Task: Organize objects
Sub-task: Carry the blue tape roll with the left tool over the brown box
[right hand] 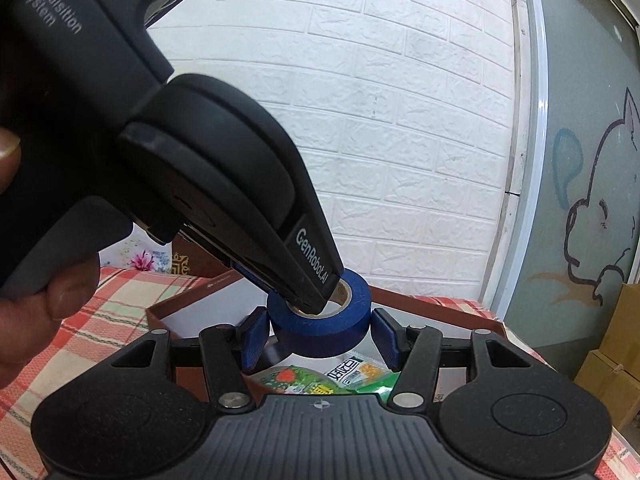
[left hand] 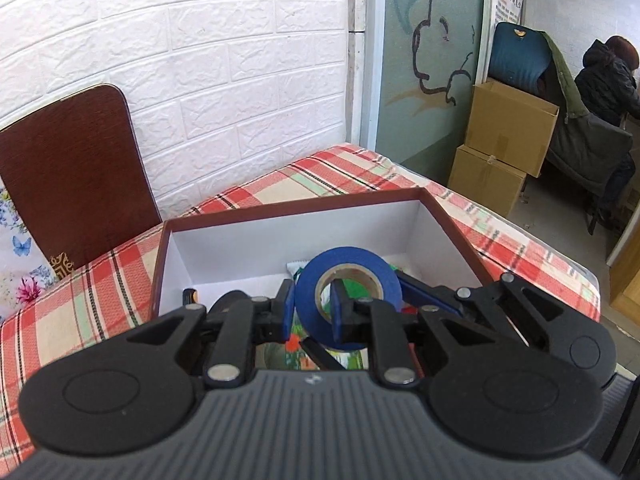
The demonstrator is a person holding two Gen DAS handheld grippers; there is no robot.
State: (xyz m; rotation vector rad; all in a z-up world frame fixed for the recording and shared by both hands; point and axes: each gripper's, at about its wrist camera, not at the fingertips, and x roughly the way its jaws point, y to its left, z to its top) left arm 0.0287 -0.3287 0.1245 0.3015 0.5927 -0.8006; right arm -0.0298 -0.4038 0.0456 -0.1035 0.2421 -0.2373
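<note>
Blue tape roll [left hand: 347, 297] hangs over the open box [left hand: 444, 216], pinched through its wall by the left claw [left hand: 311, 312]: one blue pad sits inside the cardboard core, the other presses on the outer face, so the claw is nearly closed with only the roll's wall between its pads. In the right wrist view the same roll [right hand: 320, 326] appears with the left claw [right hand: 320, 300] reaching down from the upper left, one finger dipping into the core.

The right claw [right hand: 318, 340] is spread wide, its blue pads [right hand: 254, 338] standing on either side of the roll, just beside it but not touching; it grips nothing. A hand [right hand: 48, 292] wraps the left tool's handle at the left edge of that view.

The box has a dark red outside and white inside walls and rests on a worktop covered by a red, green and cream plaid cloth [left hand: 72, 300]. Inside it, beneath the roll, lie green and white snack packets [right hand: 320, 382]. A dark brown board [left hand: 76, 176] leans against the white brick wall [left hand: 200, 60] behind the worktop. Cardboard cartons [left hand: 508, 136] are stacked on the floor to the right, near a seated person [left hand: 608, 80] in a dark jacket.
</note>
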